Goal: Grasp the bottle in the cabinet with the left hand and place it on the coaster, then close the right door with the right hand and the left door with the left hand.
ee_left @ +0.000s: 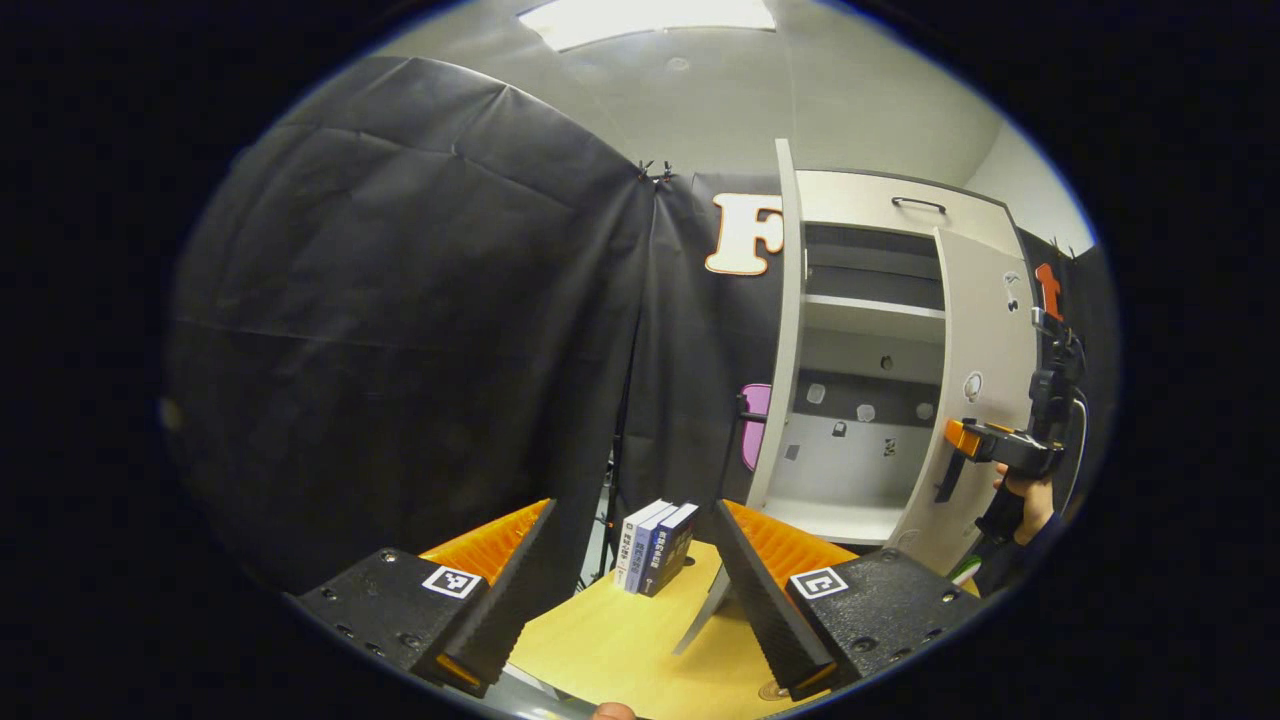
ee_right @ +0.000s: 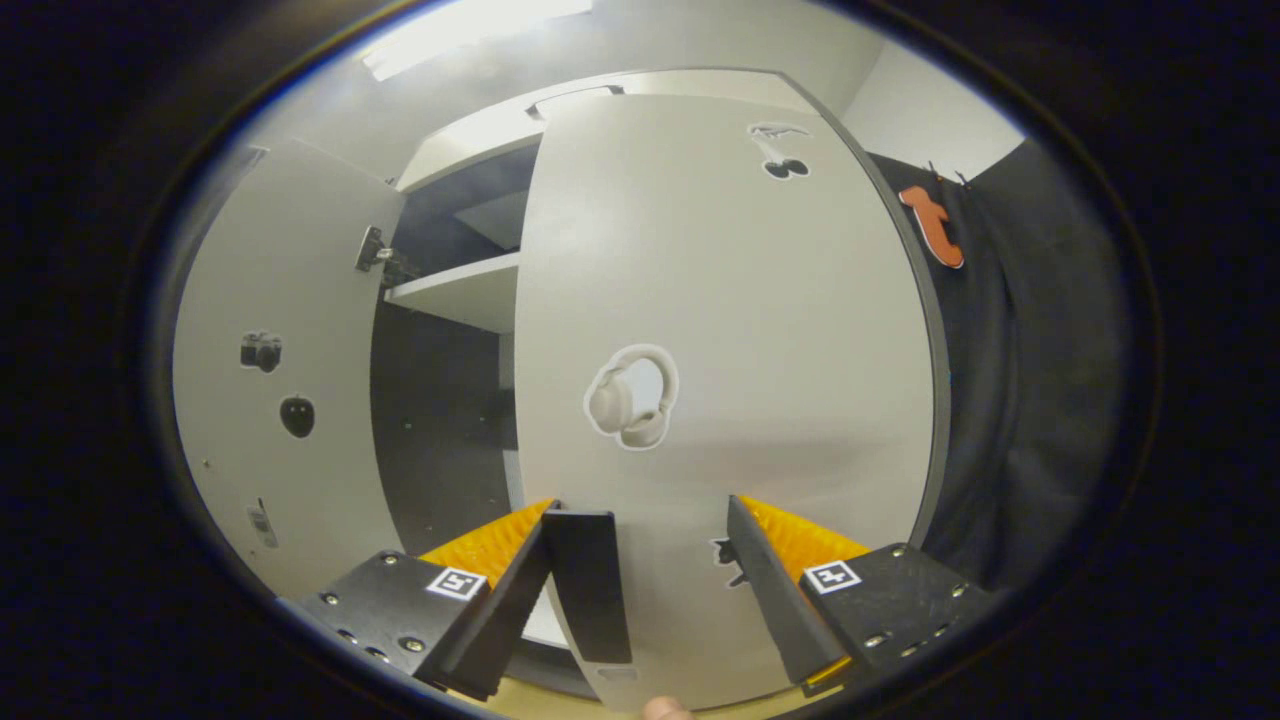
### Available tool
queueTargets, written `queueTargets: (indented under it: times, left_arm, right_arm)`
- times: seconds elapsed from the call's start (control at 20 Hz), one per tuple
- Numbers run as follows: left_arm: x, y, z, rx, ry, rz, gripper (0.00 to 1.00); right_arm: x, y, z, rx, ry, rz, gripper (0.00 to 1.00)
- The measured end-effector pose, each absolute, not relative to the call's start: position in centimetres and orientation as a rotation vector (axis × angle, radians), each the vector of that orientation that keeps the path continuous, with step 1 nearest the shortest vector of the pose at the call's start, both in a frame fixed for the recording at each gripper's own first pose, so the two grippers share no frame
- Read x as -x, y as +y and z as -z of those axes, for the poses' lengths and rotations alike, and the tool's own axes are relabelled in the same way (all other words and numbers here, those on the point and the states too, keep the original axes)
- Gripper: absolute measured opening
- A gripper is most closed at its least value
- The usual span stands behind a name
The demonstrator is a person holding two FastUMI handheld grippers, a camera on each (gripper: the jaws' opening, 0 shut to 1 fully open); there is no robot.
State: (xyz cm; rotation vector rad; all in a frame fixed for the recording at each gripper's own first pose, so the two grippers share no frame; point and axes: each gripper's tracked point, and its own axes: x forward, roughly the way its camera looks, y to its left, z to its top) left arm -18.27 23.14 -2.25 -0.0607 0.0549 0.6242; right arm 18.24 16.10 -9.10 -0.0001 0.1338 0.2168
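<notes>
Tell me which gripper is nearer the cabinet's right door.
Right. The right gripper is up against the right door, its jaws open at the door's handle. The left gripper hangs back over the table, by the books.

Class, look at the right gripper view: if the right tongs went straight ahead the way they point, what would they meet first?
Most likely the outer face of the right door, near its headphone sticker. The right tongs stand open before it; the remaining gap is hard to judge.
</notes>
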Motion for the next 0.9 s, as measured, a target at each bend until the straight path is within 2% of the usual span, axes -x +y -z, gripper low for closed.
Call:
queueTargets:
  times: [0.05, 0.1, 0.65, 0.75, 0.9]
  left_arm:
    - [18.4, 23.4, 2.2, 0.060, 0.056, -0.630, 0.93]
    - [18.5, 23.5, 2.3, 0.062, 0.057, -0.635, 0.93]
    - [19.3, 25.0, 2.7, 0.072, 0.062, -0.675, 0.93]
    - [19.2, 25.1, 2.8, 0.068, 0.066, -0.677, 1.00]
    - [19.2, 25.2, 3.0, 0.064, 0.071, -0.677, 1.00]
  right_arm:
    - [-18.4, 16.2, 9.2, 0.006, 0.133, -0.210, 0.96]
    - [-18.5, 16.2, 9.2, 0.011, 0.134, -0.203, 0.99]
    - [-19.2, 16.7, 9.7, 0.054, 0.134, -0.143, 0.99]
    - [-19.2, 16.8, 9.8, 0.058, 0.135, -0.137, 0.99]
    - [-19.1, 16.8, 9.8, 0.059, 0.135, -0.137, 1.00]
